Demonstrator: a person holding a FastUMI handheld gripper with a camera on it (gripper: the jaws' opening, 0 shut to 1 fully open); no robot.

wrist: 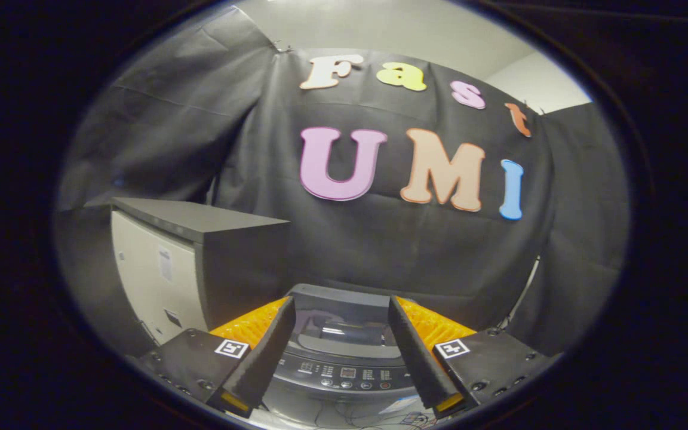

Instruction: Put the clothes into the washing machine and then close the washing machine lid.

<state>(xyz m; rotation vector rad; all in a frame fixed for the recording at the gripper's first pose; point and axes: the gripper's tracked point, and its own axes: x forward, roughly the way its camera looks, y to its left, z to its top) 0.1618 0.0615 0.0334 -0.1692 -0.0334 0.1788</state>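
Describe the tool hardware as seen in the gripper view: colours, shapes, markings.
The tool has two wedge-shaped fingers with black textured inner pads and ribbed orange outer sides. Each sits on a black block with visible screws and a square black-and-white fiducial tag. A small yellow-orange patch shows at each finger's base. No cables visible on it.

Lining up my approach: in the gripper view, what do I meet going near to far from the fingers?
Open gripper, nothing between its fingers → washing machine control panel → washing machine lid → black cloth wall.
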